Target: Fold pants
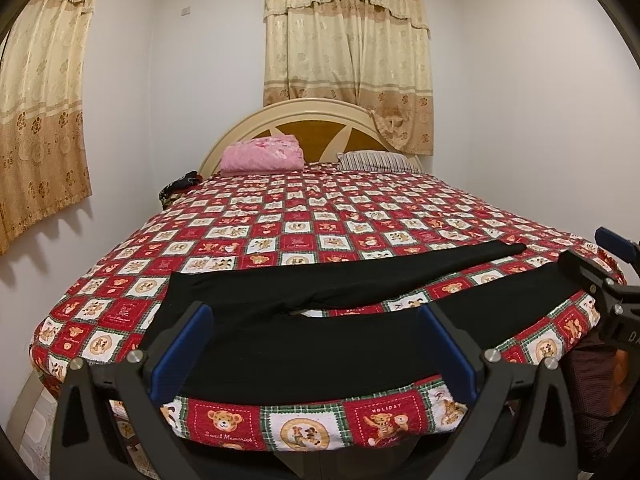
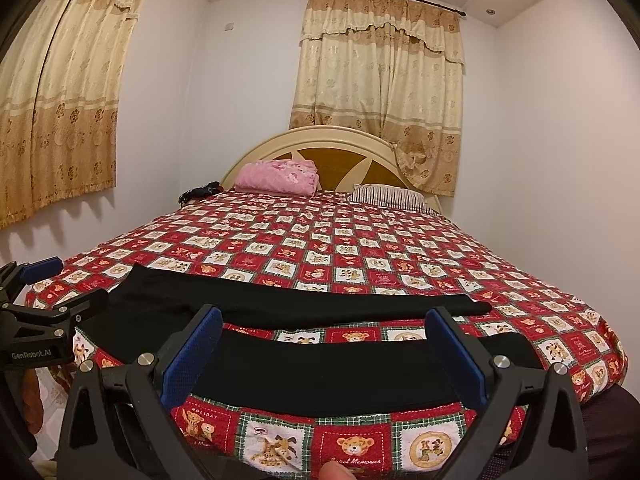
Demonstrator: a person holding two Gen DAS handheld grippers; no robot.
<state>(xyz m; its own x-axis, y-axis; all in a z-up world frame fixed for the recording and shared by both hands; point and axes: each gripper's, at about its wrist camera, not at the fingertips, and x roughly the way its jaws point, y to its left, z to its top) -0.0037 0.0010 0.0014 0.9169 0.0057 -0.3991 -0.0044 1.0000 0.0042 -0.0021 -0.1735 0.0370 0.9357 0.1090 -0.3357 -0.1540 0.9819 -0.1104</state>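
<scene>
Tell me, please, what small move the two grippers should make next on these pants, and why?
Probably lower both onto the near leg and close. The black pants lie spread on the bedspread, legs apart in a V. The left gripper and right gripper are both open and hold nothing, with the near leg between their fingers, so a fold needs a grip first.

Both hand-held grippers wide open
</scene>
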